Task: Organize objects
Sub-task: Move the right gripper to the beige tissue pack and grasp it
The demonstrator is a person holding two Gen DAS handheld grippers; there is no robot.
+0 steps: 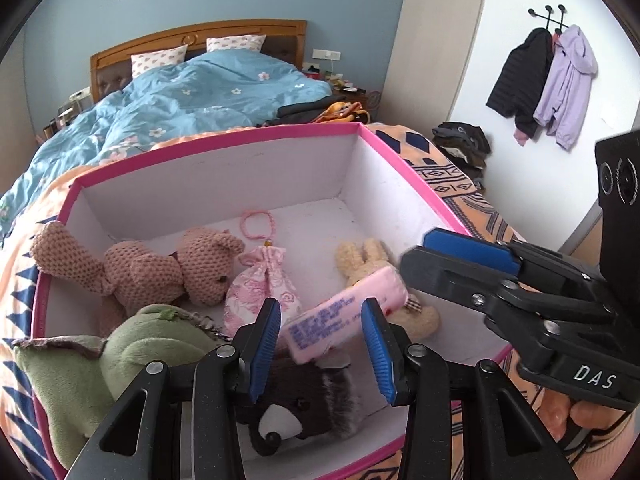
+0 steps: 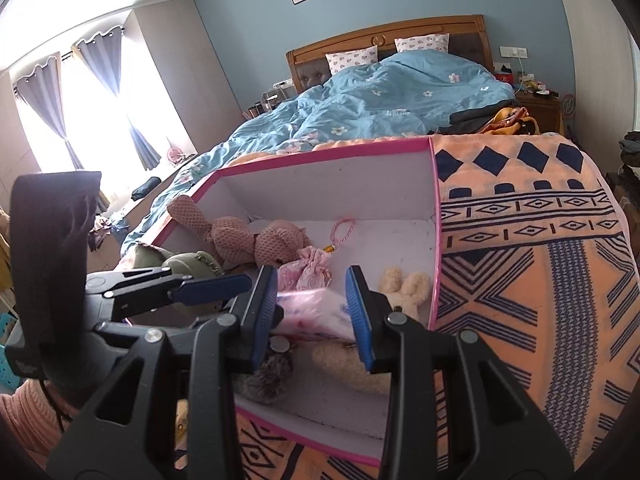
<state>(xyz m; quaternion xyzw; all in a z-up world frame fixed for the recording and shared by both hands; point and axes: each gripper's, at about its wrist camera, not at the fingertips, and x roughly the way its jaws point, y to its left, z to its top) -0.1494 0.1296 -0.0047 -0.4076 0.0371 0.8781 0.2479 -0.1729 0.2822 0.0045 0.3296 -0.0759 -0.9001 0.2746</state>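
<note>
A pink-rimmed white box (image 1: 224, 184) sits on the bed and also shows in the right wrist view (image 2: 328, 184). Inside lie a knitted pink bear (image 1: 160, 272), a floral pink pouch (image 1: 262, 284), a cream bunny (image 1: 360, 258), a pink tissue pack (image 1: 344, 314), a green plush (image 1: 120, 356) and a dark furry plush (image 1: 304, 408). My left gripper (image 1: 320, 352) is open above the box, over the pack and dark plush. My right gripper (image 2: 314, 312) is open over the box's near side; the pack (image 2: 316, 308) shows blurred between its fingers. The right gripper also shows at the box's right rim (image 1: 460, 256).
The box rests on an orange and navy patterned blanket (image 2: 540, 264). A blue floral duvet (image 2: 380, 100) covers the bed behind, with folded clothes (image 2: 496, 118) at its right. Coats (image 1: 544, 80) hang on the right wall. A curtained window (image 2: 80, 112) is at left.
</note>
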